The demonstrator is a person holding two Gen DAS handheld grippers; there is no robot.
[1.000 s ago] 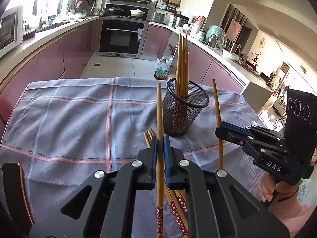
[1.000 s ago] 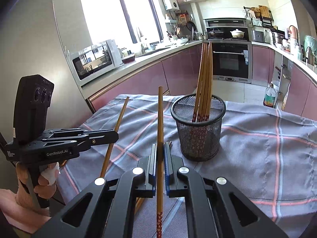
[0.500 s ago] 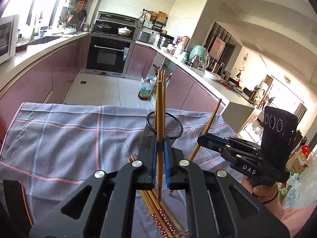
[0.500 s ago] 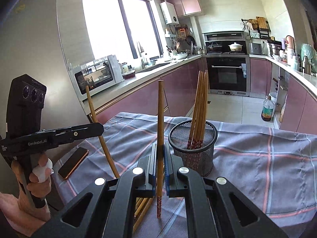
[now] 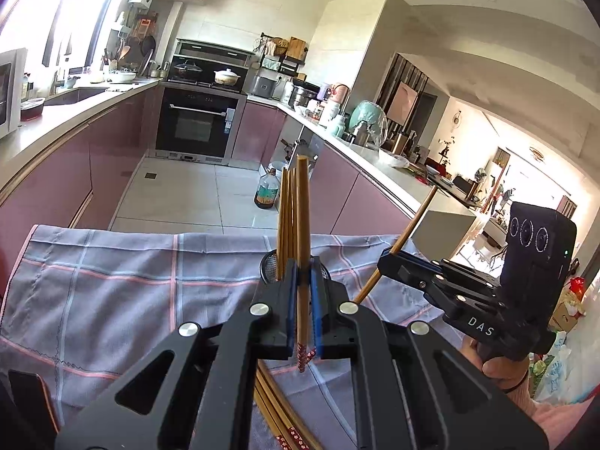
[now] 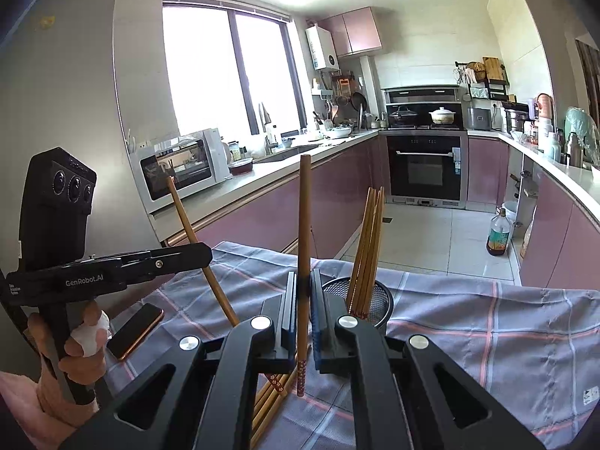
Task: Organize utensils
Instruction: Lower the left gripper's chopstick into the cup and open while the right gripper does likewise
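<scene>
With several chopsticks standing in the cup [image 6: 369, 302] and more lying on the desk [image 6: 487, 337], left tongs [image 5: 302, 307] and right tongs [image 6: 302, 311] are each pinching 1 chopstick upright.

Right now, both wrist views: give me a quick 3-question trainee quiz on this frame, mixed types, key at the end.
1. True or false: the left gripper and the right gripper each hold one chopstick.
2. Multiple choice: the mesh cup holds A) spoons B) several chopsticks C) nothing.
3. Fill in: the dark, flat object lying on the checked cloth beside the left gripper is a ____.

Key
1. True. The left gripper's chopstick and the right gripper's chopstick are both clamped between the pads, patterned ends down.
2. B. The standing chopsticks lean together in the cup.
3. The phone.
</scene>
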